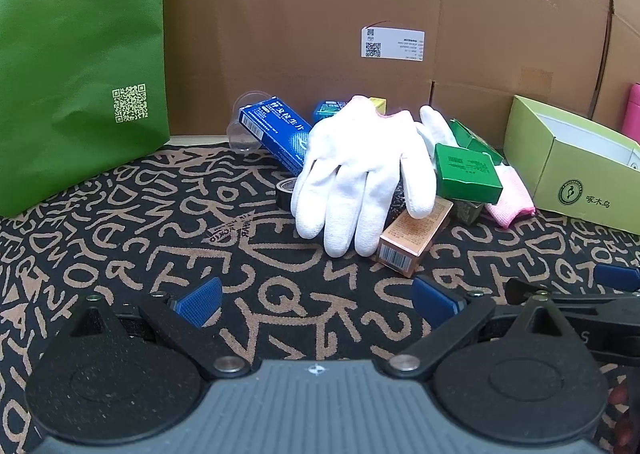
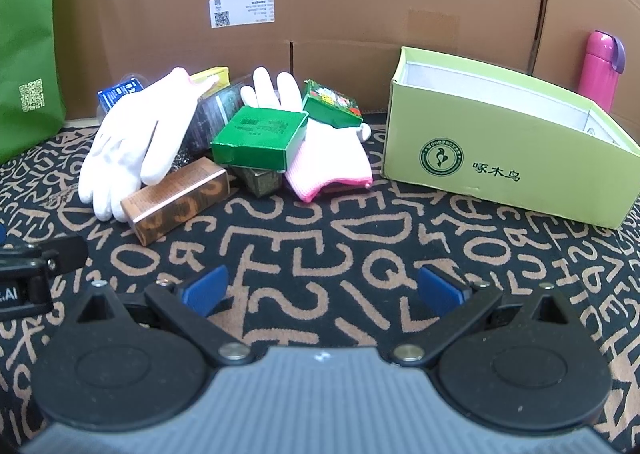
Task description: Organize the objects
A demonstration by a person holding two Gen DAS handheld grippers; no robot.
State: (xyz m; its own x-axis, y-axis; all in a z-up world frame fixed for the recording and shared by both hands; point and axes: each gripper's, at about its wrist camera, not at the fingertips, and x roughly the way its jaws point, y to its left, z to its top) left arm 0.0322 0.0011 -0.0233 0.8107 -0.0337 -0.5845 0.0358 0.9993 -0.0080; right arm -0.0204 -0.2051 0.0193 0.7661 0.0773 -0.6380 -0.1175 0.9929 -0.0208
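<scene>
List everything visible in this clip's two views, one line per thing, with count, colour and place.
gloves: two, white with pink cuffs, draped over the pile
blue box: one, pile's left rear
copper box: one, pile's front, on the patterned cloth
green boxes: two, pile's right side
yellow box: one, behind the gloves
tape roll: one, black, under a glove's fingers
open box: one, light green, right of the pile
green bag: one, far left
bottle: one, pink, far right
cardboard wall: brown, behind everything
left hand-held gripper: open, nothing between its pads
right hand-held gripper: open, nothing between its pads
</scene>
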